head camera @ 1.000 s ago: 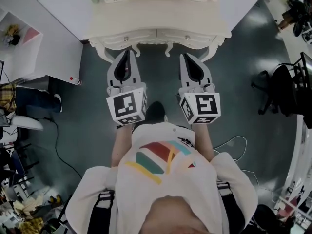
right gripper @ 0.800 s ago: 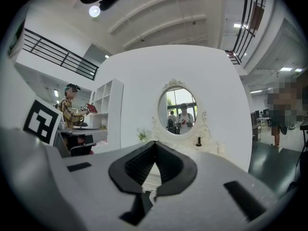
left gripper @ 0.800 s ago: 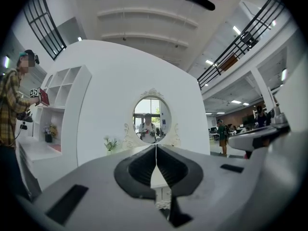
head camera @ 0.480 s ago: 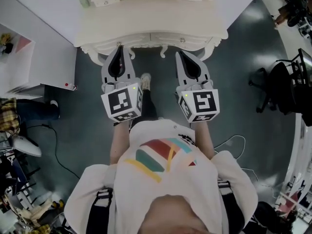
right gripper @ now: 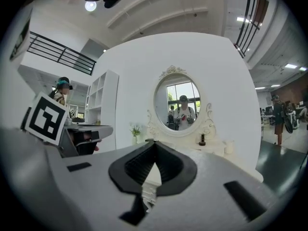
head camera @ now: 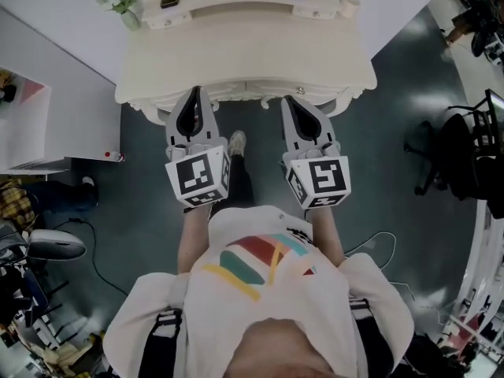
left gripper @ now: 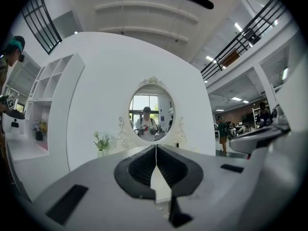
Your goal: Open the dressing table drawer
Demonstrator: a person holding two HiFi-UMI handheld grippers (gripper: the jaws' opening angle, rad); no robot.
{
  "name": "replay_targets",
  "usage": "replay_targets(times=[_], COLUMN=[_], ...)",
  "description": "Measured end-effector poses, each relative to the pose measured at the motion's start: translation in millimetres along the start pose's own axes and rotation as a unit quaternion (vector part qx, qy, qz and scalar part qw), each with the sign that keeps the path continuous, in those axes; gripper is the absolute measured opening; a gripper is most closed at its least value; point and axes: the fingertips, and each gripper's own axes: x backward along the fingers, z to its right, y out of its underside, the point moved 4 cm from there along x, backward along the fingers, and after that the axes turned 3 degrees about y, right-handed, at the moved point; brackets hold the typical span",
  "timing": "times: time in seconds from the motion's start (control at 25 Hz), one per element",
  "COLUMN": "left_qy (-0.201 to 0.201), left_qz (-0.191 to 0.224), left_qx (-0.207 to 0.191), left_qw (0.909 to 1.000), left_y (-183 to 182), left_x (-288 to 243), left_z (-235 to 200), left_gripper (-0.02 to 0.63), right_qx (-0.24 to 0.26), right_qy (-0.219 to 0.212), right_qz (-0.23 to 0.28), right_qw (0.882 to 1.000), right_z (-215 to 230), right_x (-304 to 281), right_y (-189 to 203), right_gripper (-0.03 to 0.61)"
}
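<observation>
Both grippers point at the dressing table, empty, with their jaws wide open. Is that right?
No: the jaws of the left gripper and right gripper are shut, not wide open; the two gripper views show each pair of tips meeting with nothing between. Both do point at the dressing table, empty.

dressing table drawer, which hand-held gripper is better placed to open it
Left, narrowly: the left hand-held gripper reaches the front edge of the dressing table; the right hand-held gripper looks a touch short. Both are shut and empty.
</observation>
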Motion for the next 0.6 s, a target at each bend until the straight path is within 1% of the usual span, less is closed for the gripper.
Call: replay_targets(times=[0.2, 0.4, 0.52, 0.6], left_qy=[0.002, 0.002, 0.004, 0.009], left_qz=[0.007, 0.017, 0.02, 0.023], left_qx=[0.008, 0.014, 0.012, 0.022], left_qw=[0.9999, 0.9998, 0.9997, 0.9995], left_y=[-3.6, -16.1, -23.4, -29.1], left_x=[-49.6, -107.4, -147.3, -174.5], left_z=[-25.6, -56.2, -76.3, -90.3], left_gripper=[0.006, 0.006, 0.006, 0.006], right_qx=[0.005, 0.013, 0.02, 0.023], right_qy=[0.004, 0.007, 0.021, 0.023], right_qz=[-0.001, 0.007, 0.005, 0.006], right_qw=[1.0, 1.0, 1.0, 0.999], right_z=[9.5, 20.1, 28.1, 31.5], right_x=[-58.6, -122.1, -166.3, -196.6], right_y=[-8.7, -29.1, -40.7, -48.7], right_gripper=[0.0, 0.0, 0.0, 0.0])
